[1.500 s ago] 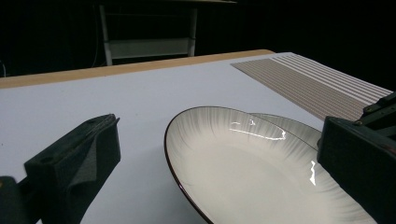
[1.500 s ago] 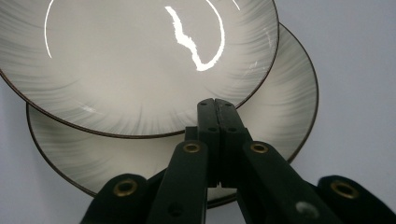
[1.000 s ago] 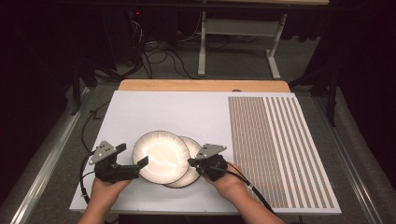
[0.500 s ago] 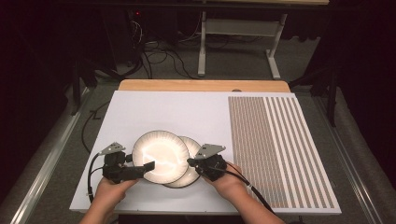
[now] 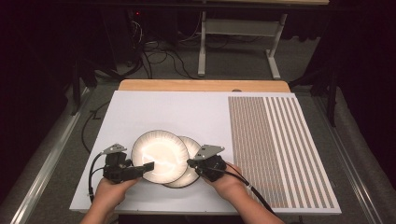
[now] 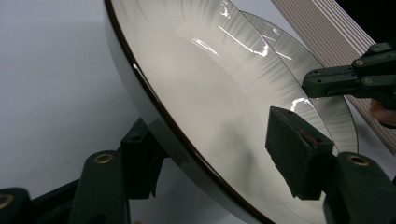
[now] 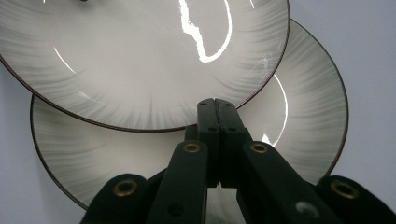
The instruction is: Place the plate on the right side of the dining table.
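On the left, the left gripper (image 5: 148, 166) straddles the near-left rim of the upper plate (image 5: 159, 156), a round, glossy white ceramic plate with grey radial streaks and a thin dark edge. Its jaws have just been closing and stand about half open: in the left gripper view one jaw sits under the rim and the other pad hangs above the plate's inner face, with a gap on both sides, so nothing is pinched yet. That upper plate (image 6: 205, 93) lies tilted, its left rim raised off the white table top (image 5: 187, 112). It overlaps the lower plate (image 5: 192, 173), a second plate of the same make, which lies flat and pokes out to the right and the near side. Further right, the right gripper (image 5: 190, 163) has its jaws pressed fully together with nothing between them. In the right gripper view its tip (image 7: 214, 103) rests over the lower plate (image 7: 299, 107), right at the upper plate's (image 7: 140, 56) edge.
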The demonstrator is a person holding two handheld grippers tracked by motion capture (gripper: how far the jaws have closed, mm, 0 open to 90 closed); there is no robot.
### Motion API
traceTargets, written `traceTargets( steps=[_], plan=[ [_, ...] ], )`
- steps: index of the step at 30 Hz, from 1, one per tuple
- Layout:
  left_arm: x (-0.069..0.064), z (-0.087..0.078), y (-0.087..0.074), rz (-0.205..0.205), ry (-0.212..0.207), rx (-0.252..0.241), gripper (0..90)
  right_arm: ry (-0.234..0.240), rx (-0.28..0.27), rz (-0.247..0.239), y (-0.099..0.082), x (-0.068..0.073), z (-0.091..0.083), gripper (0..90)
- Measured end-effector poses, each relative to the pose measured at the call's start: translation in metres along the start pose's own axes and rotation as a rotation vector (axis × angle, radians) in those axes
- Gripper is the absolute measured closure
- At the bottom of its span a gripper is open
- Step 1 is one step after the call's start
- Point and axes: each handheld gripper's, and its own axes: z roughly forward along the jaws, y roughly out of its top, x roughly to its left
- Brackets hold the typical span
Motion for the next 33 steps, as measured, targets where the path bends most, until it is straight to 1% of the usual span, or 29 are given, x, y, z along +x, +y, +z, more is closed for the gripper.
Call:
traceTargets(
  steps=[1, 5, 6, 7, 11, 13, 18, 20, 25, 30, 32, 33],
  plan=[
    [0.0000, -0.0003, 0.0000, 0.002, 0.015, 0.003, 43.1, 0.001, 0.000, 0.000, 0.0001, 0.0000, -0.0001, 90.0],
    [0.0012, -0.0011, -0.0002, -0.007, 0.026, 0.002, 50.7, 0.002, -0.003, -0.003, 0.0004, -0.0005, 0.0002, 90.0],
    [0.0019, -0.0013, -0.0001, -0.013, 0.023, 0.002, 50.7, 0.002, -0.003, -0.003, 0.0004, -0.0005, 0.0002, 90.0],
    [0.0023, -0.0015, -0.0001, -0.027, 0.021, 0.001, 51.7, 0.001, -0.003, -0.002, 0.0004, -0.0005, 0.0002, 90.0],
    [0.0023, -0.0013, -0.0004, -0.043, 0.023, -0.004, 53.2, 0.001, -0.001, -0.001, 0.0004, -0.0007, 0.0001, 90.0],
    [0.0029, -0.0018, -0.0001, -0.059, 0.023, -0.006, 55.0, 0.002, 0.001, -0.001, 0.0003, -0.0005, 0.0000, 90.0],
    [0.0026, -0.0021, 0.0001, -0.071, 0.014, -0.028, 58.3, 0.005, 0.004, -0.003, 0.0005, -0.0007, -0.0008, 90.0],
    [0.0016, -0.0020, 0.0007, -0.072, 0.018, -0.028, 60.2, 0.001, -0.003, -0.003, 0.0005, -0.0008, -0.0012, 90.0],
    [0.0034, -0.0016, 0.0005, -0.095, 0.008, -0.030, 61.5, 0.000, 0.005, -0.004, 0.0007, -0.0009, -0.0030, 90.0],
    [0.0027, -0.0028, 0.0009, -0.094, 0.008, -0.041, 64.3, -0.006, 0.001, 0.003, 0.0004, -0.0003, -0.0036, 90.0],
    [0.0025, -0.0035, 0.0009, -0.093, 0.004, -0.054, 65.1, -0.005, 0.004, 0.001, 0.0005, -0.0010, -0.0048, 90.0],
    [0.0026, -0.0042, 0.0005, -0.089, -0.004, -0.068, 66.5, -0.010, 0.001, -0.001, 0.0005, -0.0012, -0.0058, 90.0]
  ],
)
